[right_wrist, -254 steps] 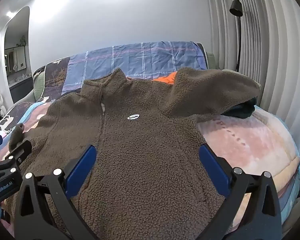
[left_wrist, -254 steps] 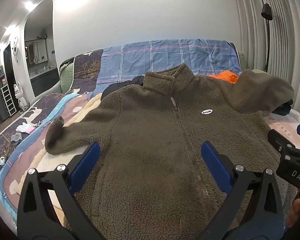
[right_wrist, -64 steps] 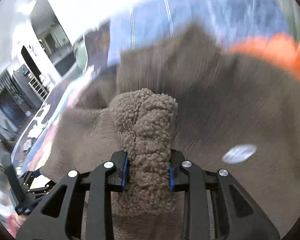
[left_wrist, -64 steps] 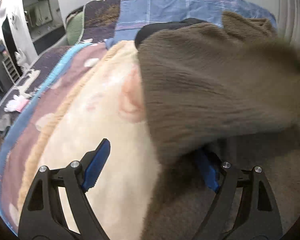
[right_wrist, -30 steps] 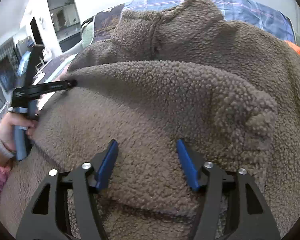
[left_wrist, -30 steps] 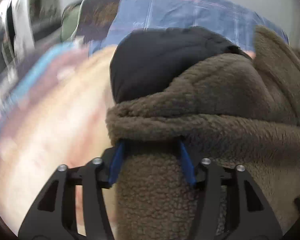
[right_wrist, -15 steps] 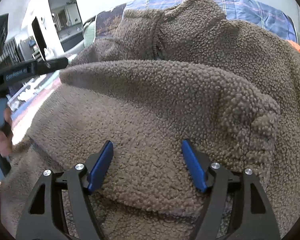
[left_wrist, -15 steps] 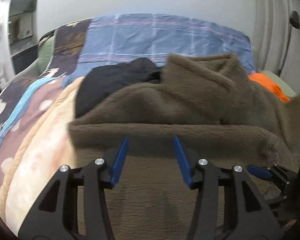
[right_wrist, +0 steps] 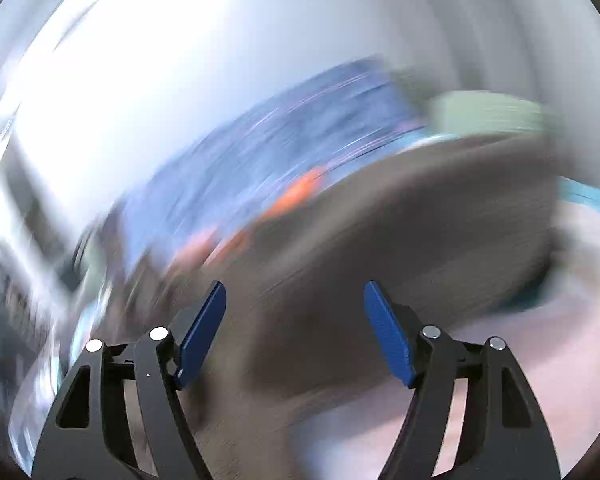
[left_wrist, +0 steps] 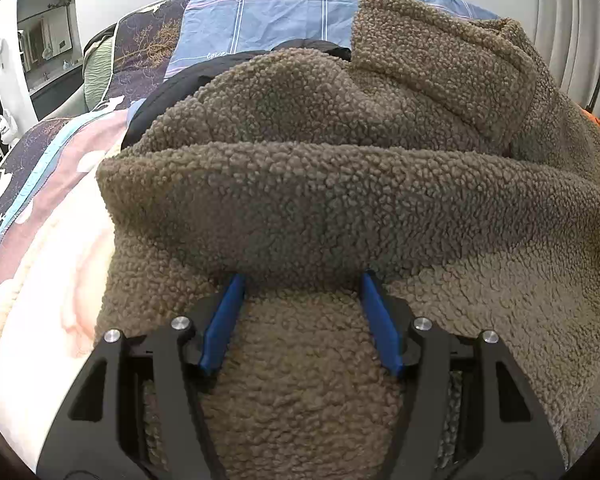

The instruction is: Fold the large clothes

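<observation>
The sleeve-folding step looks finished on one side: a sleeve of the brown fleece jacket lies folded across the body as a thick band running from middle left to middle right of the left wrist view. The jacket rests on a bed and fills the centre and right of that frame, its collar at the upper right, so its long axis runs from the bottom of the frame up toward the checked blue bedding at the top. A black garment shows behind its upper left edge.

The left gripper has just been opening; its blue fingers stand spread, tips at the lower edge of the sleeve band, with fleece lying between them but not pinched.

The right wrist view is badly blurred. The right gripper, also just opening, has its fingers spread with nothing clamped, the jacket a brown smear beyond.

Next, I judge, comes the sleeve on the other side or the hem, each calling for a fresh pinch on an edge.
</observation>
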{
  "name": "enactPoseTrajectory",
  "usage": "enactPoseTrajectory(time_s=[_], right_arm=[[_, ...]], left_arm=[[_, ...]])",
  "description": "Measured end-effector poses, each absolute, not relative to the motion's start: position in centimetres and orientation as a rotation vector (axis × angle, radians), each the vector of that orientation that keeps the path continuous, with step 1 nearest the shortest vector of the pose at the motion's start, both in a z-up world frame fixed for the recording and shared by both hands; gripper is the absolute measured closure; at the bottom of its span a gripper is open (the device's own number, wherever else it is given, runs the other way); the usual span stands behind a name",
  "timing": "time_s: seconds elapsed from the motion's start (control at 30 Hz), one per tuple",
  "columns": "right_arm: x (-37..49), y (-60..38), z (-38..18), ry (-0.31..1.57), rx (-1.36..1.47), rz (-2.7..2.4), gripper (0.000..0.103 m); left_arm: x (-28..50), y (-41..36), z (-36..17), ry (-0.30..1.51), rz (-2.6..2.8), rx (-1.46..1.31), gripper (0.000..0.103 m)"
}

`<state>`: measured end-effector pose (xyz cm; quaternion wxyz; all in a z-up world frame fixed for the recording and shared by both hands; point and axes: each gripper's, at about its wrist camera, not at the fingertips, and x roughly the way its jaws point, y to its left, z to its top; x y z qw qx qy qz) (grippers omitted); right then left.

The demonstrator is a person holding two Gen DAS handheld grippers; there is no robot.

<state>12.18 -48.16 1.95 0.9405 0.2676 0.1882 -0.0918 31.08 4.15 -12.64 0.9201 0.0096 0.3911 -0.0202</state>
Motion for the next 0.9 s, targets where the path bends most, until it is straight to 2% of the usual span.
enactPoseTrajectory(time_s=[0.17,0.33,0.5,0.53,0.6,0.67,0.9], right_arm=[[8.6,-64.0,-1.0,0.352,0.963,-0.438,0.028],[9.9,-67.5,-4.0,0.319,1.165,-0.348,0.027],[12.0,-68.1,-4.2,0.281,1.197,-0.295,0.028],[12.5,-68.1,-4.0,0.283,1.193,-0.302,0.031],[12.8,-67.8,-3.5,0.279,1.141,-0.348,0.072],[12.2,-66.9,-2.2,0.255,1.065,-0.382,0.085],[12.9,-59.2,7.1,0.208,0.864,-0.197,0.088]], left_arm=[[31.0,4.3,-12.9,0.801,-0.038,0.027,0.04],[30.7,4.2,-13.1,0.8,-0.039,0.025,0.04],[30.7,4.2,-13.1,0.8,-0.039,0.025,0.04],[30.7,4.2,-13.1,0.799,-0.038,0.025,0.04],[30.8,4.2,-13.1,0.799,-0.039,0.023,0.04],[30.8,4.1,-13.2,0.798,-0.04,0.022,0.04],[30.8,4.4,-13.3,0.792,-0.054,0.001,0.039]])
